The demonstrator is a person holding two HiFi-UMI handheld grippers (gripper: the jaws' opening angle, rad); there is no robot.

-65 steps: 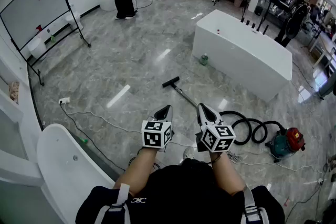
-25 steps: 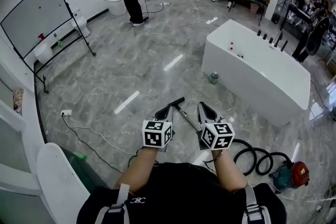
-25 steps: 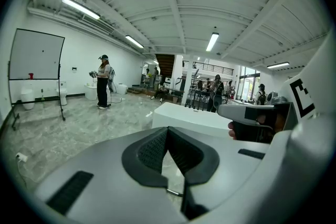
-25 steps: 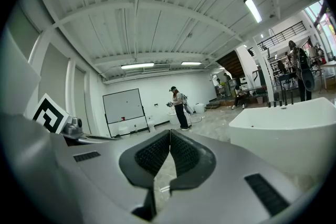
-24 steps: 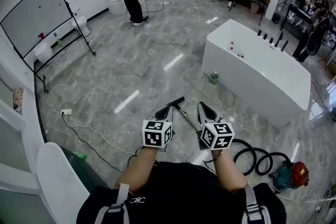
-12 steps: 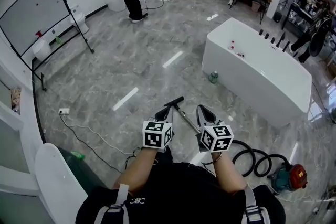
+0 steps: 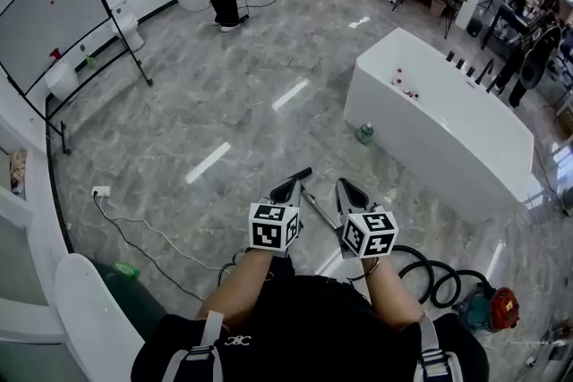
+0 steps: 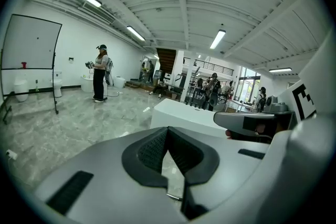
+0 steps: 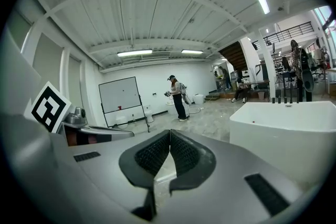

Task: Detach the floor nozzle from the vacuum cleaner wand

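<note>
In the head view I hold my left gripper (image 7: 288, 190) and right gripper (image 7: 349, 190) either side of the wand (image 7: 320, 210), whose floor nozzle (image 7: 296, 175) lies left of the white tub (image 7: 439, 121), ready for the joint, while the left gripper view shows the jaws pressed together and empty, and the right gripper view shows the same.

Glossy marble-look floor (image 7: 215, 94), glossy white bathtub (image 7: 430, 134), shiny metal wand (image 7: 318, 208), matt black floor nozzle (image 7: 303, 173)

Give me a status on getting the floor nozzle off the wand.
Done: nothing yet. The floor nozzle still looks joined to the wand. In hand: nothing. The left gripper and the right gripper are both shut and empty, held on either side of the wand in the head view. Left: grip the wand and the nozzle, then pull them apart.
</note>
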